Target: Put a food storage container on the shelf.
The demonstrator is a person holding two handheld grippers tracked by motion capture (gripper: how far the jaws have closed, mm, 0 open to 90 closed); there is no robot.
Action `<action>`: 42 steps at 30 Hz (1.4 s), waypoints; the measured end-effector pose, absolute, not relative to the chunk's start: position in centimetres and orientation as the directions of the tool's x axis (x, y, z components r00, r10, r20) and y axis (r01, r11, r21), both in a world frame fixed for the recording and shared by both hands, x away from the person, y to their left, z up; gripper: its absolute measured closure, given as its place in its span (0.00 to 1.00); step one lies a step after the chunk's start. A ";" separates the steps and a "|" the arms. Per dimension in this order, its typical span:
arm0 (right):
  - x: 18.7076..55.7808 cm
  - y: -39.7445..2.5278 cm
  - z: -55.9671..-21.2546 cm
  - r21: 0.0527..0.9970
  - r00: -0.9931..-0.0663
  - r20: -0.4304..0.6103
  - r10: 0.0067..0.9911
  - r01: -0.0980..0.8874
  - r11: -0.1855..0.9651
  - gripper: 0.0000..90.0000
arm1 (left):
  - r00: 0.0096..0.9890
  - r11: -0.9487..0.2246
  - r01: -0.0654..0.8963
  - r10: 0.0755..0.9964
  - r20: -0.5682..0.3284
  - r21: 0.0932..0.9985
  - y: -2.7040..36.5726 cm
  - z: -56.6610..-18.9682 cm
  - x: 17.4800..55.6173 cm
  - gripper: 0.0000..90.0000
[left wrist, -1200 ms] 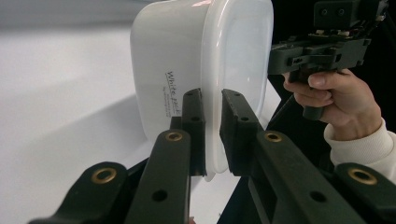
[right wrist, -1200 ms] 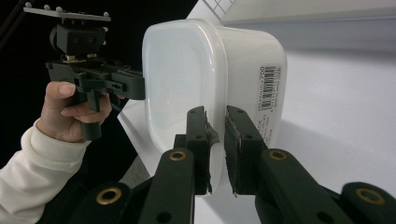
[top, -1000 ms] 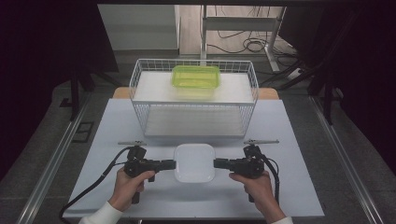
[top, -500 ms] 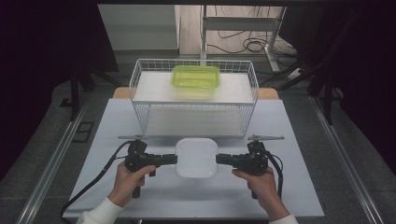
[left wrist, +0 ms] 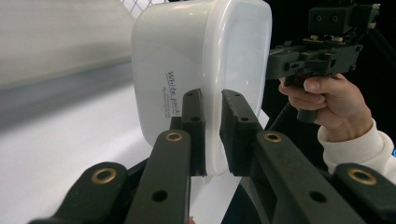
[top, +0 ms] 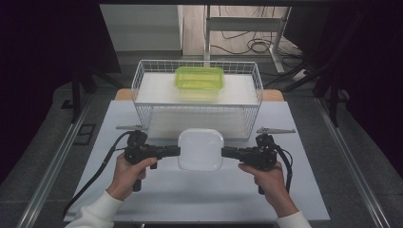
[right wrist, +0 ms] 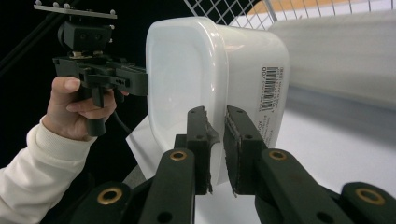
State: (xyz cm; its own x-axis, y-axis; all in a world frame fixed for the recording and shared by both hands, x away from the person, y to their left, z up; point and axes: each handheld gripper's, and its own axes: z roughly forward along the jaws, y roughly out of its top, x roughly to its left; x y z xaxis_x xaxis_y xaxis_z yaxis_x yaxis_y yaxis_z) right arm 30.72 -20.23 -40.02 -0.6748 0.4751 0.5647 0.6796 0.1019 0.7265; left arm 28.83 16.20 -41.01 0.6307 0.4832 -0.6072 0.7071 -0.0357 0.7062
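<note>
You have the left gripper and right gripper each clenched on an opposite rim of the white container, keeping it level above the table, just before the wire basket

White container, black grippers — a study in contrast

Black script and a barcode label mark its sides; behind, a white wire basket holds a translucent lime-green box — table pale grey.
</note>
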 end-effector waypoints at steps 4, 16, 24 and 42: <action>30.9 -20.1 -39.2 0.742 -0.685 0.554 0.472 0.664 0.093 0.89 | 0.638 -0.032 0.697 0.484 -0.599 0.717 16.4 -40.2 29.1 0.90; 31.5 -19.8 -37.1 0.774 -0.712 0.529 0.463 0.628 0.081 0.89 | 0.656 -0.016 0.670 0.480 -0.583 0.742 16.7 -38.2 29.7 0.90; 31.8 -19.7 -35.7 0.789 -0.724 0.513 0.461 0.609 0.078 0.89 | 0.670 -0.020 0.653 0.481 -0.566 0.757 16.9 -36.8 30.1 0.90; 33.2 -19.3 -32.9 0.813 -0.740 0.489 0.462 0.579 0.066 0.89 | 0.688 -0.015 0.624 0.483 -0.541 0.781 17.2 -33.6 31.6 0.90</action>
State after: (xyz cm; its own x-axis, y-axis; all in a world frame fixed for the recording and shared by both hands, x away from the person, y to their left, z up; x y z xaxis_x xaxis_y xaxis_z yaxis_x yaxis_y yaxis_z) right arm 33.21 -19.31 -32.89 -0.7400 0.4618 0.4891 0.5786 0.0663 0.8129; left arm 31.57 17.22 -33.63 0.6883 0.4832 -0.5410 0.6244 -0.0151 0.7810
